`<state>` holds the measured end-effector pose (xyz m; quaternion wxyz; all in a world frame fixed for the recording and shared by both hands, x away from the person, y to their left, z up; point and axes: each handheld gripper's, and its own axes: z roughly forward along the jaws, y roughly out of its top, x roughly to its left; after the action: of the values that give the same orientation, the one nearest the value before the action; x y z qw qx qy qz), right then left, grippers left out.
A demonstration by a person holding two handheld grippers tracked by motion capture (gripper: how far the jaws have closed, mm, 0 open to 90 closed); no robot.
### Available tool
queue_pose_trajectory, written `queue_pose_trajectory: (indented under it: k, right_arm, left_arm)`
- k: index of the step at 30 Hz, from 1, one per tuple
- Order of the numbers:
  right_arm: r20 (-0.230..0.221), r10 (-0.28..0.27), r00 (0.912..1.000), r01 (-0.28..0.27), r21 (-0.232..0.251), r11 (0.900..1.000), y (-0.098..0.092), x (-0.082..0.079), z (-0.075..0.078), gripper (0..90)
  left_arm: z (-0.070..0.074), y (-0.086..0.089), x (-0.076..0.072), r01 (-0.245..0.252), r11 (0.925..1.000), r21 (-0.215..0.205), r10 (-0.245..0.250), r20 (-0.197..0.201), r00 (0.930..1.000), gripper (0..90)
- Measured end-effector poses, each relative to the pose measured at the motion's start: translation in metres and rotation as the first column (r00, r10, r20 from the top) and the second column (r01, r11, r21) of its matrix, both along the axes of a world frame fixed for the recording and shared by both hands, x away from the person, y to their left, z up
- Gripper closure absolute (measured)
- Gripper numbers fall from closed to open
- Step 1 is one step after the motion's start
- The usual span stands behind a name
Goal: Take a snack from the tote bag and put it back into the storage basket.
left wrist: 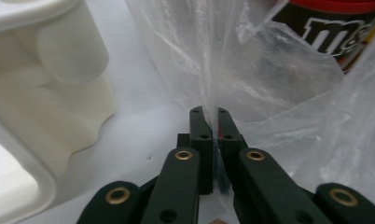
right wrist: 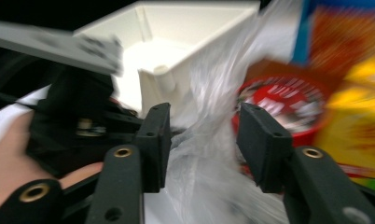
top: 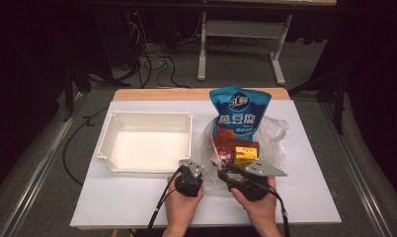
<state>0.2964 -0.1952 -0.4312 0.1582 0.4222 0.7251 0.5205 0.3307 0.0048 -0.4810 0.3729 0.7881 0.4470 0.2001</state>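
Note:
A clear plastic bag (top: 275, 133) lies right of centre and holds a blue snack pouch (top: 238, 111), a red-lidded candy tub (top: 225, 154) and a yellow box (top: 246, 154). My left gripper (top: 199, 167) sits at the bag's near left edge. In the left gripper view it (left wrist: 209, 116) is shut on a fold of the bag film (left wrist: 251, 70), with the tub (left wrist: 335, 28) just behind. My right gripper (top: 223, 174) lies close beside it. In the blurred right gripper view it (right wrist: 204, 135) stands open, with loose bag film (right wrist: 209, 93) between the jaws and the tub (right wrist: 283, 102) beyond.
An empty white bin (top: 147, 140) stands left of the bag, close to my left gripper, on the white table sheet (top: 137, 197). Cables trail from both grippers toward the near edge. Table legs and wires stand on the floor behind.

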Motion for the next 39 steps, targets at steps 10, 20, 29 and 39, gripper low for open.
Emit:
queue_pose_trajectory:
  k: [10, 20, 29, 39]
  right_arm:
    - [-0.094, 0.013, 0.9955, -0.026, -0.139, 0.99, 0.04, 0.024, -0.04, 89.4]
    - [-0.194, 0.029, 0.9806, -0.056, -0.137, 0.989, 0.046, 0.031, -0.05, 89.8]
    - [-0.2, 0.062, 0.9779, -0.096, -0.166, 0.981, 0.041, 0.022, -0.049, 90.0]
    - [-0.233, 0.062, 0.9706, -0.106, -0.184, 0.977, 0.047, 0.023, -0.053, 90.0]
  left_arm:
    - [0.009, 0.025, -0.014, 0.051, 0.9903, -0.129, -0.048, 0.024, 0.9985, 69.7]
    - [0.026, 0.026, -0.015, -0.016, 0.9879, -0.154, 0.024, 0.045, 0.9987, 48.9]
    - [0.029, 0.031, -0.009, -0.086, 0.9806, -0.176, 0.092, 0.029, 0.9953, 42.9]
    - [0.059, 0.03, -0.007, -0.049, 0.9568, -0.287, 0.081, 0.102, 0.9914, 37.9]
